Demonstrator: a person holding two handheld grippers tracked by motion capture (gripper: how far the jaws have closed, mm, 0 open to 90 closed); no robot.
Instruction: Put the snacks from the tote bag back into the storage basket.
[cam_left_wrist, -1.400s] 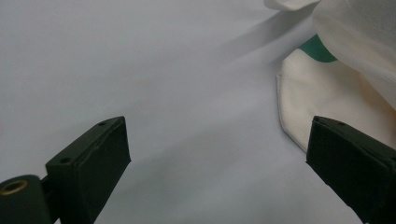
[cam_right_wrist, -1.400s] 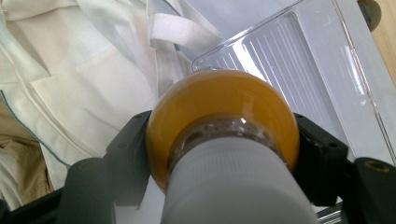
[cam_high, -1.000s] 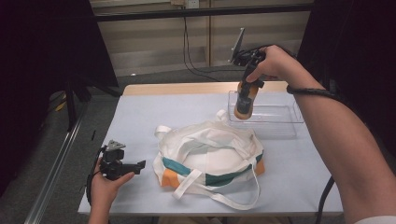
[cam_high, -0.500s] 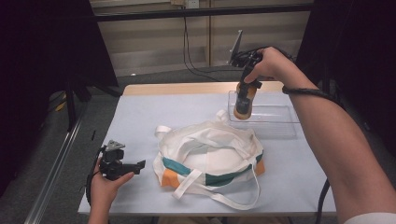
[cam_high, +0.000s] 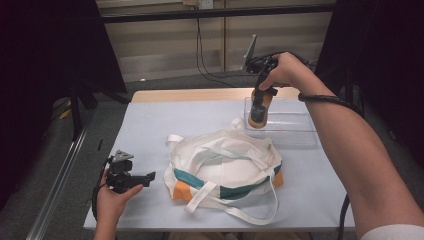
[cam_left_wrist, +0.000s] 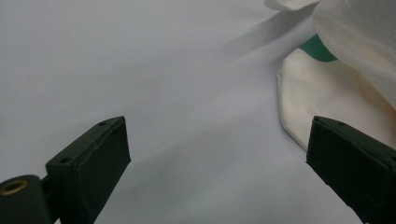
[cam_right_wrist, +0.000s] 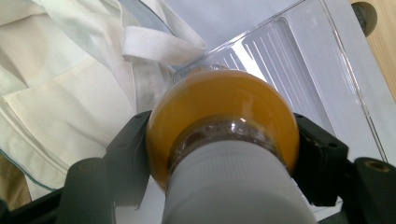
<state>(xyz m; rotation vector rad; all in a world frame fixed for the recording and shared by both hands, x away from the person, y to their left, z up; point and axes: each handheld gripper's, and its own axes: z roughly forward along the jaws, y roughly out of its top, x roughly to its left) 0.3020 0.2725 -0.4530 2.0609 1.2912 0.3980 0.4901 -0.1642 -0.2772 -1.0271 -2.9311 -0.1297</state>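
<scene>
- Amber-filled bottle (cam_high: 259, 109) with a white cap is sitting clamped in my right tool (cam_high: 260, 100), jaws pressing on both sides of its shoulder; in the right gripper view the bottle (cam_right_wrist: 224, 126) is bulging out between the two black jaws.
- My right hand (cam_high: 286, 71) is holding that tool pointing down, bottle hanging bottom-down over the left end of the clear plastic tray (cam_high: 300, 131).
- Cannot tell whether the bottle's base is touching the tray floor or hovering just above it.
- Tray is lying at the far right of the table (cam_high: 150, 130); ribbed floor of the tray (cam_right_wrist: 299, 60) is showing past the bottle in the right gripper view.
- Cream cloth bag (cam_high: 225, 167) with teal and orange patches is lying flat mid-table, its white straps spreading loose toward me; its far edge is lying just beside the tray's left end.
- In the right gripper view the bag (cam_right_wrist: 70, 93) is lying left of the bottle, one strap end reaching close to the tray corner.
- My left tool (cam_high: 145, 177) is resting low at the near left of the table, held in my left hand (cam_high: 112, 200), pointing toward the bag.
- Left tool's jaws are standing wide apart with nothing between them, bare table (cam_left_wrist: 177, 93) showing in the gap.
- Corner of the bag (cam_left_wrist: 317, 98) is lying ahead of the right-hand jaw in the left gripper view, not touching it.
</scene>
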